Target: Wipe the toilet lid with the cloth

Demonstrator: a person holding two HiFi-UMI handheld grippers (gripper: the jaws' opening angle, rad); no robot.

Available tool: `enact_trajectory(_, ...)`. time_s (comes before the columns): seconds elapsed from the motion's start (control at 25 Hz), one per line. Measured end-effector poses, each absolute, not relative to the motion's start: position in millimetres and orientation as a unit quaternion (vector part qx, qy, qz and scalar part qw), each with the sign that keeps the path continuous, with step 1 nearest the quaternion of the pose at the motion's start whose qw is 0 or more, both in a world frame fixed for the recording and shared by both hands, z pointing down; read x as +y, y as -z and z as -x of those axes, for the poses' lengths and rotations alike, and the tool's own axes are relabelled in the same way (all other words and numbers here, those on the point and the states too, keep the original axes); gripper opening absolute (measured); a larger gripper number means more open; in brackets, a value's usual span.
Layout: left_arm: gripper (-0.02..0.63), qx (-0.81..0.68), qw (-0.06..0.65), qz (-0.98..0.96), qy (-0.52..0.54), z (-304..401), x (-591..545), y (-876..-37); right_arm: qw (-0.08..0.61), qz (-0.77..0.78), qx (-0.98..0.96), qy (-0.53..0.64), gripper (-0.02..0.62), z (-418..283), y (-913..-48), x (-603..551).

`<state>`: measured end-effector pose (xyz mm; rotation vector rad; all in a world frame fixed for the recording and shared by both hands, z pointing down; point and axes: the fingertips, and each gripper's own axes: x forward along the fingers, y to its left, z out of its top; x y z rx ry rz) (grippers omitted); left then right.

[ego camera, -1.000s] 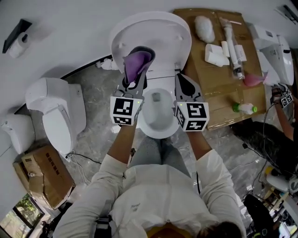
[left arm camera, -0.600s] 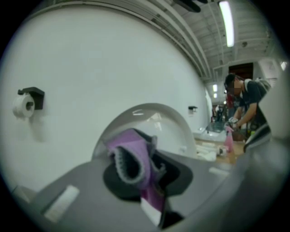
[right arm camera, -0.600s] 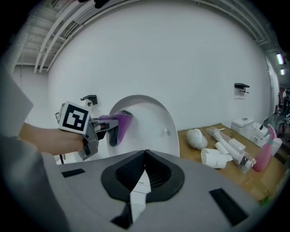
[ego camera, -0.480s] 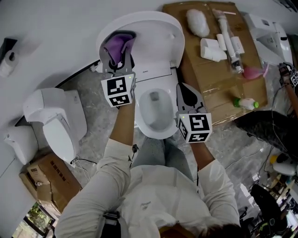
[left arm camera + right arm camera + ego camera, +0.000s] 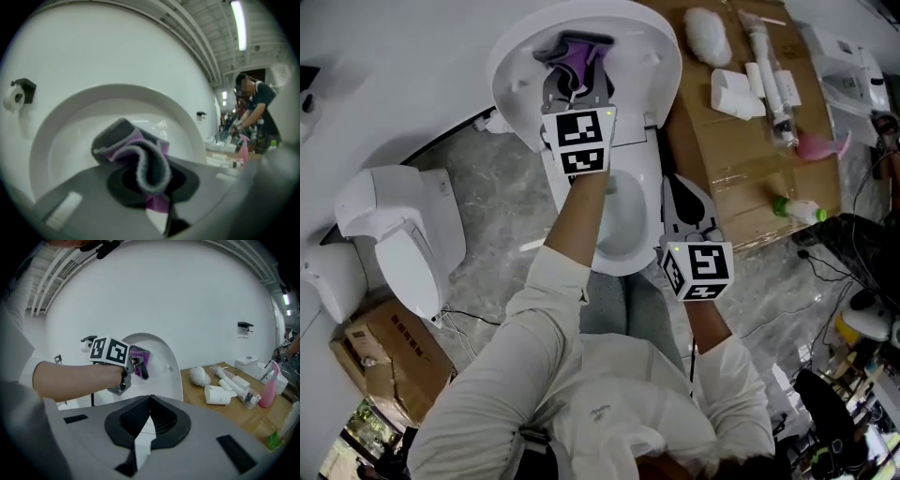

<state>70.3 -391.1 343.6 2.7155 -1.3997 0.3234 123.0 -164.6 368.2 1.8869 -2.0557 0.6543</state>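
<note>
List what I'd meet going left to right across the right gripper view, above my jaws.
forearm → purple cloth → white fluffy pad → long tube → pink bottle

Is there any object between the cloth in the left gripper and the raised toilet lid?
Nothing visible does. The left gripper is shut on the purple cloth, which sits right in front of the bare inner face of the raised toilet lid. Whether the cloth touches the lid, I cannot tell.
</note>
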Motion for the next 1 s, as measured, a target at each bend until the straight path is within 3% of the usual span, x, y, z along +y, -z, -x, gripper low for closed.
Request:
enact_trajectory(0.44, 0.049, -0.379, 0.004, -0.918, -0.116, -148.2, -369.7, -381.9, 0.153, -0.641, -0.720, -0.220, 0.012, -136.5, -386.8, -146.5)
enact_trajectory(1.0, 0.049, -0.501, 0.017, -0.845, -0.189, 17.5, -384.2, -447.4, 0.116, -0.575, -0.794, -0.156, 0.012, -105.3, -375.3, -215.5)
